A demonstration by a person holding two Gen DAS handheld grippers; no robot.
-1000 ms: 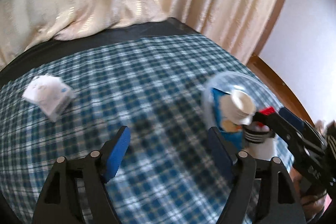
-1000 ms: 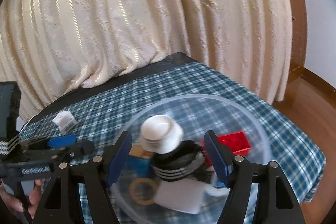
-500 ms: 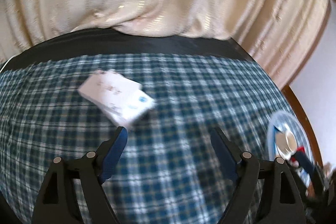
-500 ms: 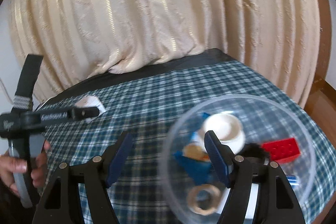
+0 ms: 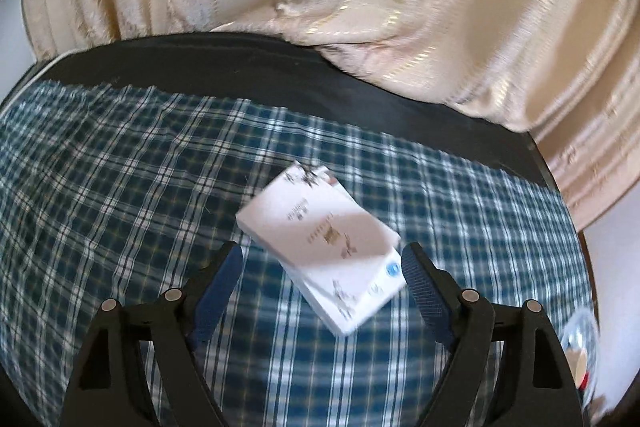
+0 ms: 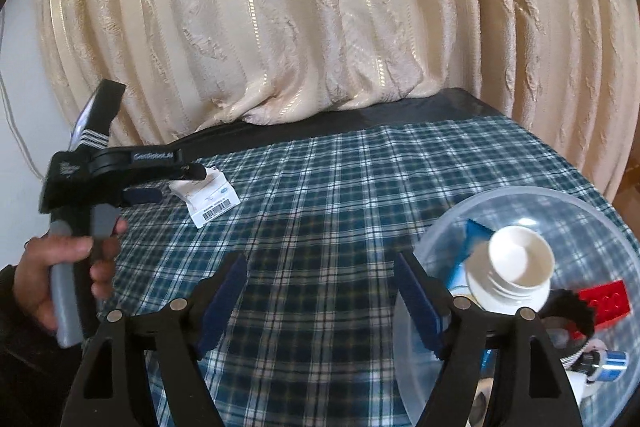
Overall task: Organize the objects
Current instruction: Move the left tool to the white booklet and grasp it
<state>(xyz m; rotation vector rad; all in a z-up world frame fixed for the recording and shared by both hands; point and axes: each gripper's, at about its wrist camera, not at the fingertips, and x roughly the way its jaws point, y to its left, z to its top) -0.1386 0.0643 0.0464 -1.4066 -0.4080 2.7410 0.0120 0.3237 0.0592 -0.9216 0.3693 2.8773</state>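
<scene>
A white printed box (image 5: 320,247) lies on the blue plaid cloth (image 5: 120,187). My left gripper (image 5: 320,267) is open, its jaws on either side of the box's near end, apart from it. The box also shows in the right wrist view (image 6: 208,197), with the left gripper (image 6: 160,179) over it. My right gripper (image 6: 320,291) is open and empty above the cloth. A clear plastic bowl (image 6: 592,211) at the right holds a white cup (image 6: 516,267), a red brick (image 6: 608,301), a blue packet (image 6: 476,239) and other small items.
Cream curtains (image 6: 320,27) hang behind the table. A dark bare strip (image 5: 240,75) runs along the table's far edge. The bowl's edge shows at the lower right of the left wrist view (image 5: 580,347). A hand (image 6: 60,267) holds the left gripper's handle.
My left gripper swung left from the bowl to the white box, which now lies between its open jaws. My right gripper drew left, off the bowl, which now sits at its right.
</scene>
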